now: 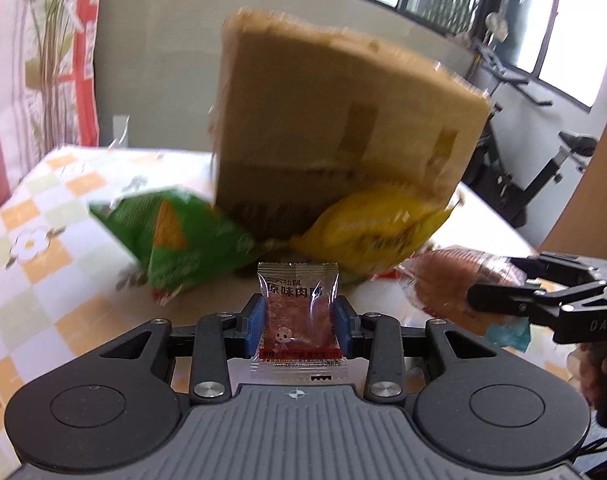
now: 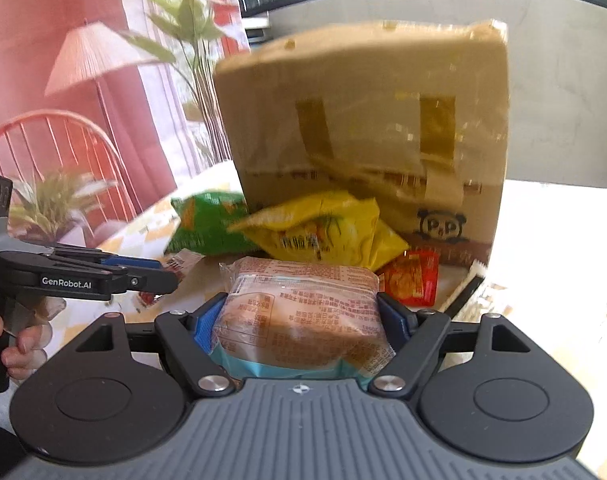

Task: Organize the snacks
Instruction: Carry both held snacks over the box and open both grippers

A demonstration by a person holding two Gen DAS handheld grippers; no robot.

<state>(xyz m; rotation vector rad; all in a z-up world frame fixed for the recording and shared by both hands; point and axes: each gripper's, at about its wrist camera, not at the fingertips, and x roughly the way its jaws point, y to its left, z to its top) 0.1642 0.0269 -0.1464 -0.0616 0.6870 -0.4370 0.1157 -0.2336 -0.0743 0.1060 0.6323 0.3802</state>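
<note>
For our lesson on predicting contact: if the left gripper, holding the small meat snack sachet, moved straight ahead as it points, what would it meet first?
Probably the yellow snack bag or the green one beside it, then the cardboard box; blur hides depth.

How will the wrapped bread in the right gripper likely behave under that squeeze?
The wrapped bread probably squashes easily: it bulges between the right gripper fingers. Its glossy film looks slippery, so it may slide. Likely light for its bulk, since it seems to be held off the table.
</note>
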